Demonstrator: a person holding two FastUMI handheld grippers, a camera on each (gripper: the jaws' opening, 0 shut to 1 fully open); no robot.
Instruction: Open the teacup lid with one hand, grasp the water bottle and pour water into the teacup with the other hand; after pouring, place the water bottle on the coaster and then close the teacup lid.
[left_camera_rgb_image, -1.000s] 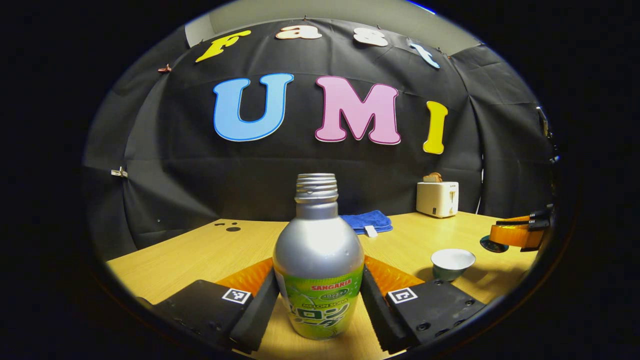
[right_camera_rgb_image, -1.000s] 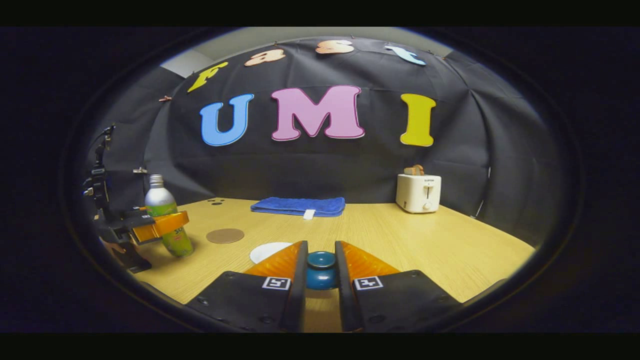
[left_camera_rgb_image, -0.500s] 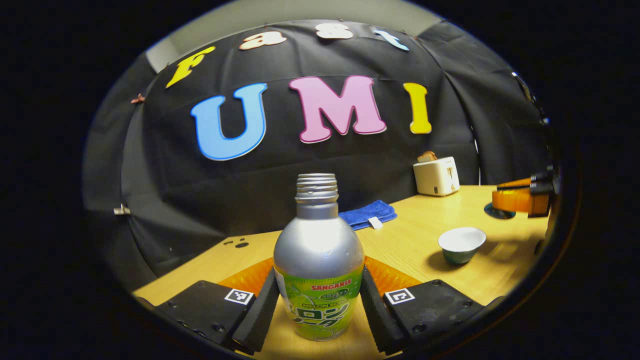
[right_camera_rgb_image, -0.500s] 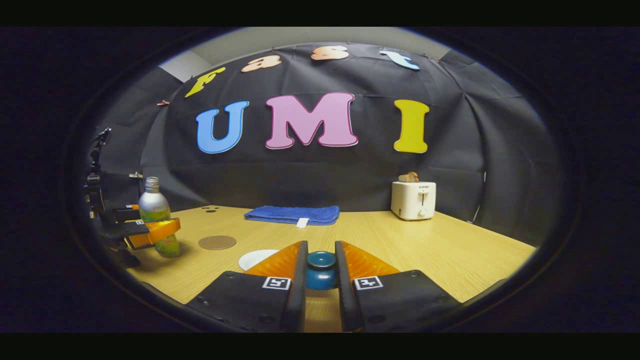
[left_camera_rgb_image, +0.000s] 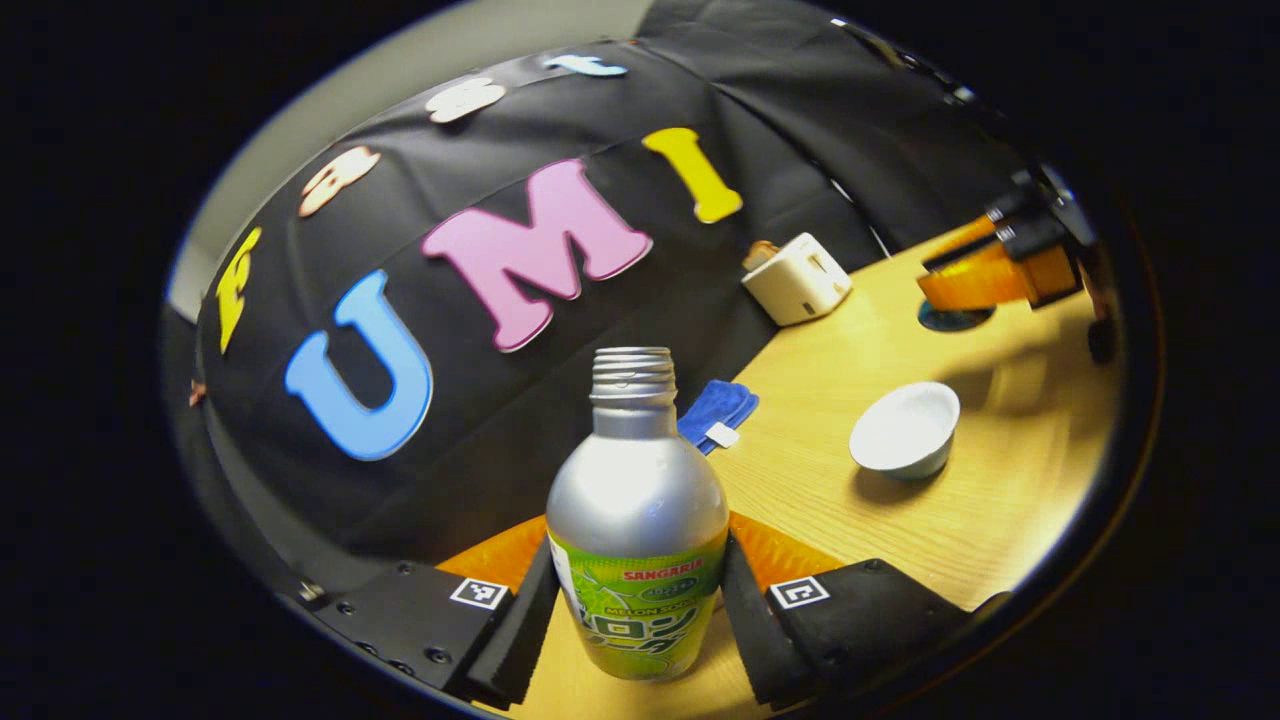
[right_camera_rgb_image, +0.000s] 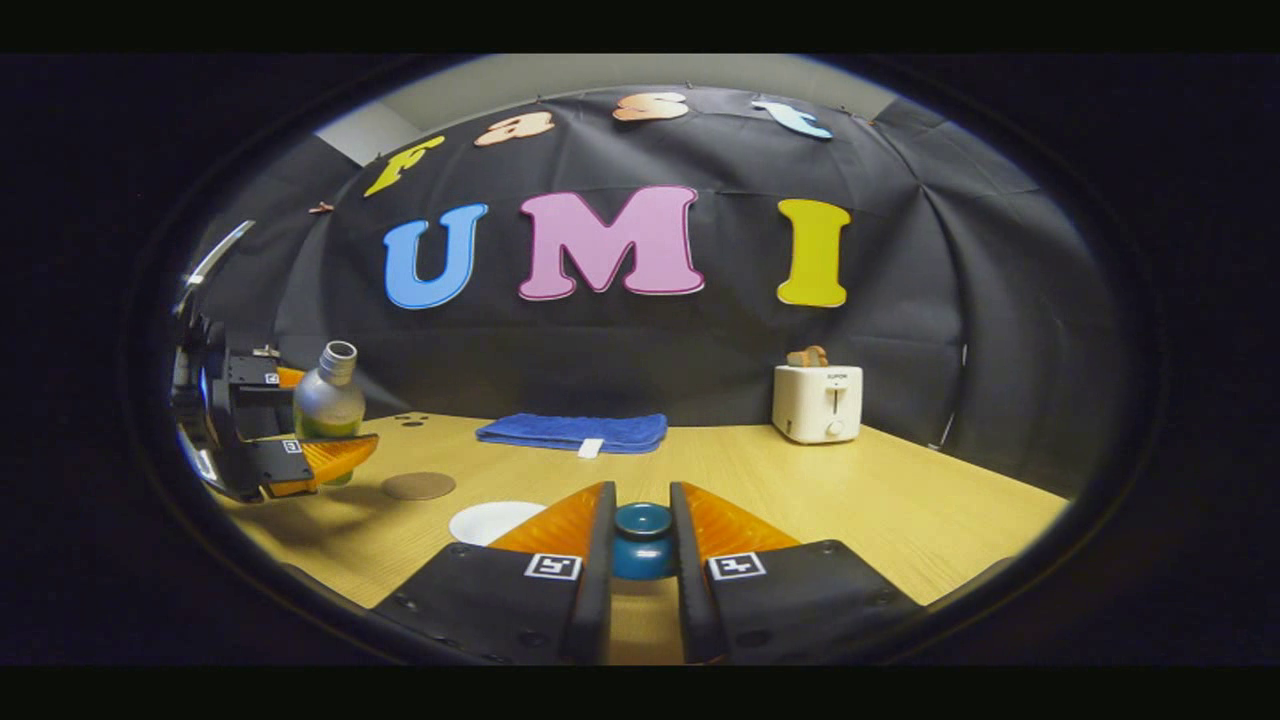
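bottle (left_camera_rgb_image: 637, 520): silver body and threaded neck, bright green label with white and red print. cup (left_camera_rgb_image: 905, 430): white inside, grey-green outside. lid (right_camera_rgb_image: 642, 540): teal blue. coaster (right_camera_rgb_image: 418, 485): plain brown. towel (right_camera_rgb_image: 572, 431): deep blue with a small white tag. toaster (right_camera_rgb_image: 817, 402): cream white. table (right_camera_rgb_image: 900, 505): pale yellow wood grain. booth wall (right_camera_rgb_image: 620, 350): black cloth.

Each tool (right_camera_rgb_image: 640, 545): black screwed body, sq. b/w marker tags, ribbed orange finger backs.
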